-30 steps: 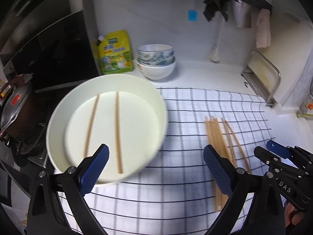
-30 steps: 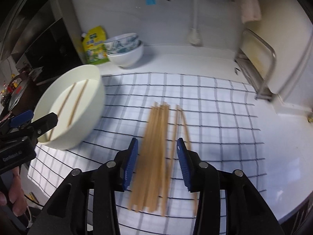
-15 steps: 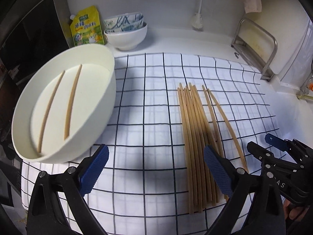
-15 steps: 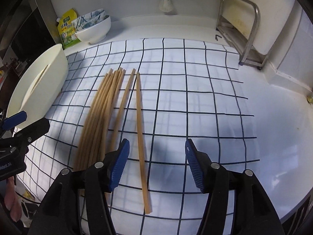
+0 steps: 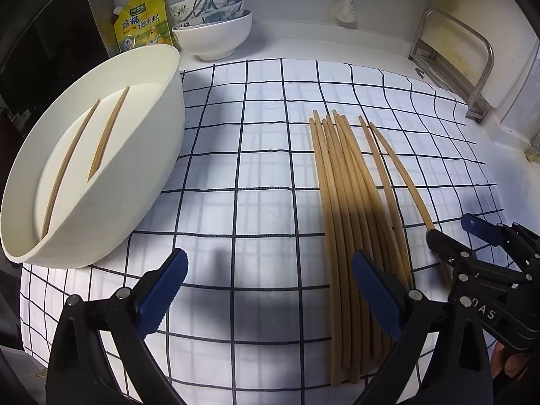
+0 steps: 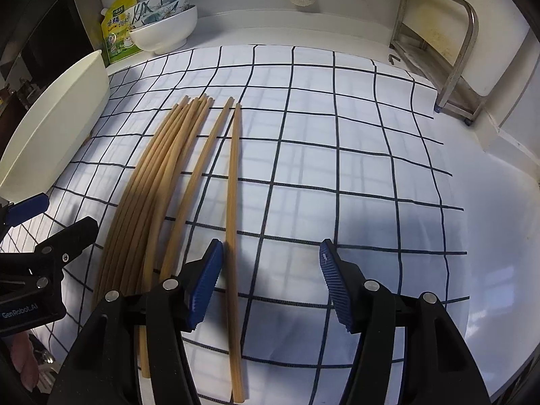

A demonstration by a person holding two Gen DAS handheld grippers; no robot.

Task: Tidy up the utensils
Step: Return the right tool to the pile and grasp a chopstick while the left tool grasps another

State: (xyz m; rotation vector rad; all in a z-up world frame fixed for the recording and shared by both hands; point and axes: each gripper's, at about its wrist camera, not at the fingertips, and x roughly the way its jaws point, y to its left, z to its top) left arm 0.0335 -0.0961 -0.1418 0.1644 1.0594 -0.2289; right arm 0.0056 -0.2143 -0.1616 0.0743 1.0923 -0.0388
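A bundle of several wooden chopsticks lies on the checked cloth. Two more lie apart at its right; the outer chopstick runs between my right gripper's open jaws, close to the left pad, untouched. A cream oval tub at the left holds two chopsticks. My left gripper hangs wide open low over the cloth, its right finger above the bundle's near ends. Each gripper shows at the edge of the other's view: the right gripper, the left gripper.
Stacked bowls and a yellow seasoning pouch stand behind the tub. A metal rack sits at the back right, and a brush hangs on the wall. Dark stove area lies left of the counter.
Both grippers have sunk toward the cloth. The left view has swung from the tub to the chopsticks. The right jaws stand wider than a second ago, now around the outer chopstick.
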